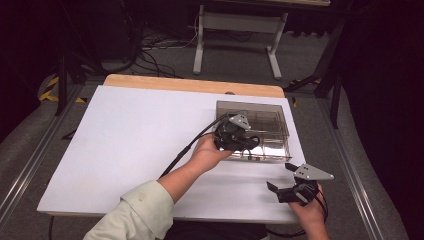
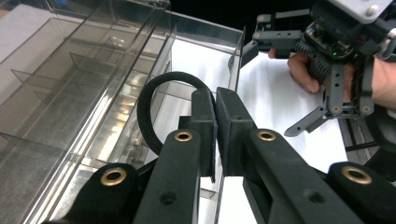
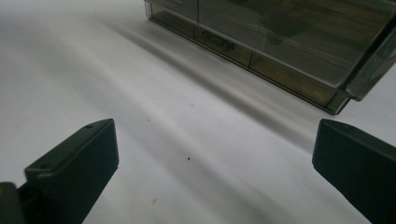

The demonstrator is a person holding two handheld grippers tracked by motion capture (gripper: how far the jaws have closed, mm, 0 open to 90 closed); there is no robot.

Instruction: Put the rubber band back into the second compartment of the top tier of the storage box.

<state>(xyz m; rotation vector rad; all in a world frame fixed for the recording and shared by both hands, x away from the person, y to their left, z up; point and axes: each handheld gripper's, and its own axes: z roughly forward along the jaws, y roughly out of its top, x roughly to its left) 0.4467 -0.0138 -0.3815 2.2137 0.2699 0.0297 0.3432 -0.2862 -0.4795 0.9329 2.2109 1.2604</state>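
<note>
Now we start at our left claw (image 2: 215, 126), whose jaws are pressed together on a black elastic loop (image 2: 152, 102), pinching one end so the rest of the band arcs free to the side. That grip looks chosen on purpose: with only a short stretch clamped, the loop hangs clear and can be lowered into a narrow cell without the jaws fouling the dividers. From the high view we see the left claw (image 1: 234, 134) at the near left corner of the clear plastic organizer box (image 1: 272, 122), pointing in over its near wall, so the loop sits just at the box's edge, above its compartments (image 2: 70, 88). Which cell it is meant for we cannot tell.

Moving outward, our right claw (image 1: 280, 177) hovers over the white bench (image 1: 135, 135) near the front right corner, jaws spread wide and holding nothing. In its own view the two black jaws frame bare bench with the box's corner (image 3: 345, 93) beyond them. We read that as a waiting post: close enough to steady the light box if it slides, yet out of the left hand's path. The box lies flat toward the bench's far right, within easy reach of both hands.
</note>
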